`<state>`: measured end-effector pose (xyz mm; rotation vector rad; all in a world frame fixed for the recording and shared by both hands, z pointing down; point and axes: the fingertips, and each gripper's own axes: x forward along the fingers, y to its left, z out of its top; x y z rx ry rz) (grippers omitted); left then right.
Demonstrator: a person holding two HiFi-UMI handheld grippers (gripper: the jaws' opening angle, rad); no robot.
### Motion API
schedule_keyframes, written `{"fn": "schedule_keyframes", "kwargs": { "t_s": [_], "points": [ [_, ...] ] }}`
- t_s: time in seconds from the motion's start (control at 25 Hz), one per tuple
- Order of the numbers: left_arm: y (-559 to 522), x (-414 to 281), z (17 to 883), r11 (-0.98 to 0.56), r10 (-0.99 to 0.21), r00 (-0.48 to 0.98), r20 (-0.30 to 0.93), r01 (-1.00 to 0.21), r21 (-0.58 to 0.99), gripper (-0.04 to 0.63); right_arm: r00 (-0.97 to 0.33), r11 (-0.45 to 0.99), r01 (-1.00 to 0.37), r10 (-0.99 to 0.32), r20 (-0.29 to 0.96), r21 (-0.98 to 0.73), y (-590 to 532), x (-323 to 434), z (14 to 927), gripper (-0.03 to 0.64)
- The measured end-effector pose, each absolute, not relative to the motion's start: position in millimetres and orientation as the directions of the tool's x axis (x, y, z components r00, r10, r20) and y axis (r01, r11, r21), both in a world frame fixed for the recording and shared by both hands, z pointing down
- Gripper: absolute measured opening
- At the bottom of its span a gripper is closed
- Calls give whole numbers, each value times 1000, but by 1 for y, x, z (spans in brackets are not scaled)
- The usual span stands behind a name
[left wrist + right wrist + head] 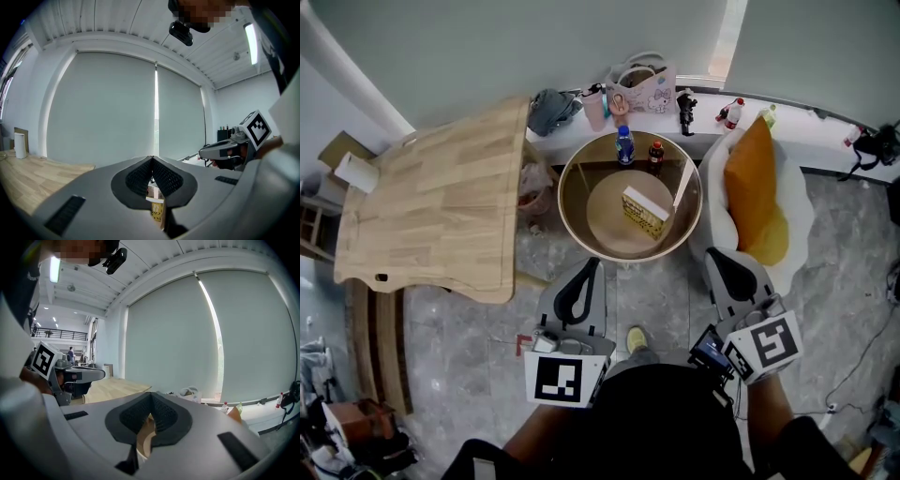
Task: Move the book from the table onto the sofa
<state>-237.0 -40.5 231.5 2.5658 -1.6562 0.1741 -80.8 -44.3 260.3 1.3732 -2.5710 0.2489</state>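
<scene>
1. Book (645, 214): it sits on the round table (566, 187), ahead of both sets of jaws and about midway between their lines, well apart from the tips. Nothing has hold of it yet.
2. Jaws: the left gripper (592, 267) and the right gripper (718, 258) both have their tips pressed together, with nothing between the pads. If they reach the book closed, they would probably shove it across the table instead of taking it.
3. Rim: the table's raised wall stands between the tips and the book. A low, level approach could strike it and jolt everything on top.
4. Bottles: a blue bottle (624, 146) and a dark bottle (656, 156) stand just beyond the book. Overreaching, or pushing the book forward, could topple them.
5. Grip: pinched at one corner, a thick book may sag, fan open or slip out.
6. Sofa (797, 216): it lies off to the right of the right jaws, and an orange cushion (752, 183) fills much of the seat. A book released on that slope may slide off.
</scene>
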Motion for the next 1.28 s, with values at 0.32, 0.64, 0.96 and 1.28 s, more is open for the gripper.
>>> {"fn": "schedule_keyframes", "kwargs": {
  "t_s": [0.32,0.64,0.96,1.28],
  "points": [
    [-47,-247,237,-421,-899,420,125,-907,14,11,-519,533,-846,-811,270,-25,-52,-91,264,9],
    [-45,-256,228,-417,-904,416,100,-909,14,11,-530,548,-836,-805,266,-7,-50,-100,261,9],
    [-38,-257,226,-416,-905,415,88,-909,13,11,-525,546,-838,-809,264,7,-44,-100,257,9],
    [-36,-258,226,-411,-908,410,88,-912,15,11,-520,539,-842,-824,227,27,-49,-101,248,9]
  ]
}}
